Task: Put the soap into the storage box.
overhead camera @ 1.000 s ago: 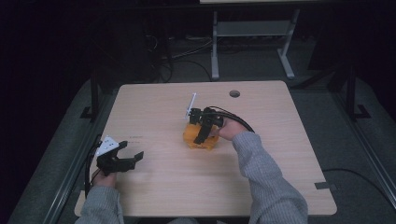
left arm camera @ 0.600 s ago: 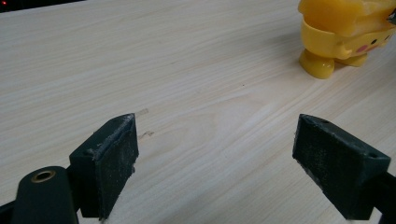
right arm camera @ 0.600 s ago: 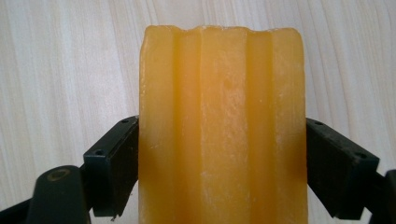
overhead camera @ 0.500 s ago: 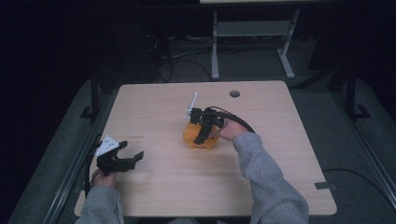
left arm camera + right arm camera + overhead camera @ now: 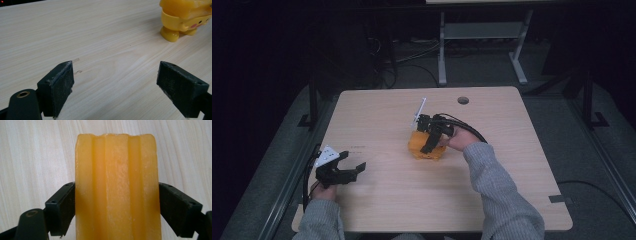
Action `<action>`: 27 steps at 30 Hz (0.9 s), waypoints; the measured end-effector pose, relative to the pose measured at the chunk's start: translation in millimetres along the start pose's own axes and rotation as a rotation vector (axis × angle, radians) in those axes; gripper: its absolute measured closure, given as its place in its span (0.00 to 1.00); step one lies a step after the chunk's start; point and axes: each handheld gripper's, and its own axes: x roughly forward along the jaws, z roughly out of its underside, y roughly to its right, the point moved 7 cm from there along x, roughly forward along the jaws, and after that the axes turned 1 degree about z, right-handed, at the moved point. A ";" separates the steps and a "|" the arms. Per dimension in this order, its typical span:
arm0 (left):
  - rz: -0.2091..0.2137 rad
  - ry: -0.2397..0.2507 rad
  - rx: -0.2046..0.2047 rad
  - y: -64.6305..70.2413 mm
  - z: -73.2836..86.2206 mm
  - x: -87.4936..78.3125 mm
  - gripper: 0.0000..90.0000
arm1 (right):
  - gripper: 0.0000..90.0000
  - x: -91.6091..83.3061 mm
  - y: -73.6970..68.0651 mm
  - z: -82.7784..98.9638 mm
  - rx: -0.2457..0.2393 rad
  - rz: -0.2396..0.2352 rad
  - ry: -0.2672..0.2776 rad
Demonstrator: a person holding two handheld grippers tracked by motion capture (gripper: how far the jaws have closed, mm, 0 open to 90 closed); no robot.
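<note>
Gripping now: the right gripper (image 5: 117, 205) is pressing its two black jaws against the flat sides of the yellow-orange moulded plastic toy figure (image 5: 117, 187), one jaw on each flank, with the ribbed face lying between them.
Jaw contact: the pads (image 5: 62, 207) are sitting flush on smooth, glossy plastic, low on the part in view.
Idle side: the left gripper (image 5: 120, 85) is hovering with its jaws spread wide over bare wood, holding nothing.
Toy location: the figure (image 5: 427, 146) is sitting near the middle of the light wooden table (image 5: 377, 200); from the left gripper view it (image 5: 183, 17) is standing on stubby feet, well apart from that gripper.
Handling, judged: it is looking like a stiff, hollow, light piece that is unlikely to deform; the shiny skin is probably making it slippery, so a firm squeeze is called for.
Best hold, judged: the parallel flat flanks are offering the surest purchase; the rounded feet and curved edges are likely to slide out.
</note>
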 end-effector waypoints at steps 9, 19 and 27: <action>0.002 -0.008 0.004 0.1 0.6 0.2 0.15 | 0.20 -6.2 0.1 4.5 0.011 0.013 0.021; 0.002 -0.014 0.008 0.2 1.1 0.5 0.15 | 0.21 -21.0 -1.9 10.4 0.032 0.018 0.077; 0.001 -0.018 0.007 0.4 1.5 0.6 0.15 | 0.21 -30.7 -1.3 23.7 0.072 0.020 0.117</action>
